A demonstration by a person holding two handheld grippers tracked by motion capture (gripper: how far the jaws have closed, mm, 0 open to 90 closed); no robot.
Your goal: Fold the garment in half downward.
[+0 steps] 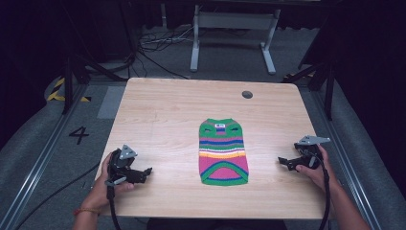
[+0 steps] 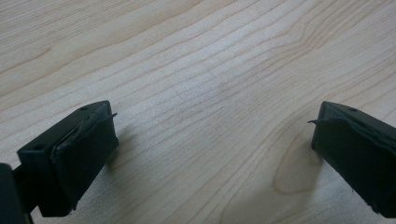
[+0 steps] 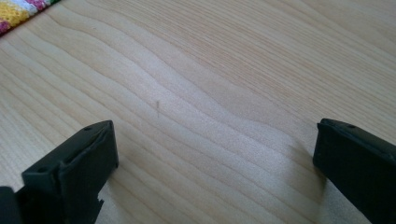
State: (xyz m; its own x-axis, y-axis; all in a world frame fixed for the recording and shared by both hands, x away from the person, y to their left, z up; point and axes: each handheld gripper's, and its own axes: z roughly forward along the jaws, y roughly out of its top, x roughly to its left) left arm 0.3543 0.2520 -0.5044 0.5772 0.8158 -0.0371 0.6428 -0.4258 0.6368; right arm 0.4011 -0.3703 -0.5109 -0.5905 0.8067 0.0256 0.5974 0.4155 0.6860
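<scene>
A light wooden desk [image 1: 158, 120] seen from above, with a small striped knitted sweater [image 1: 223, 152], perhaps a pet's, lying flat just right of centre, its neck toward twelve o'clock. A person's hands hold one claw each. The left claw [image 1: 146, 173] rests low at about eight o'clock of the sweater, well apart from it, jaws spread wide with nothing between them. The right claw [image 1: 283, 162] sits at about three o'clock, nearer the sweater but not touching, jaws likewise wide apart and empty; its own view catches a striped corner of the knit [image 3: 21, 11] at eleven o'clock. The likely risk: a pinch on one layer alone, or an uneven pull from either side, could bunch or drag the soft knit across the smooth wood.
</scene>
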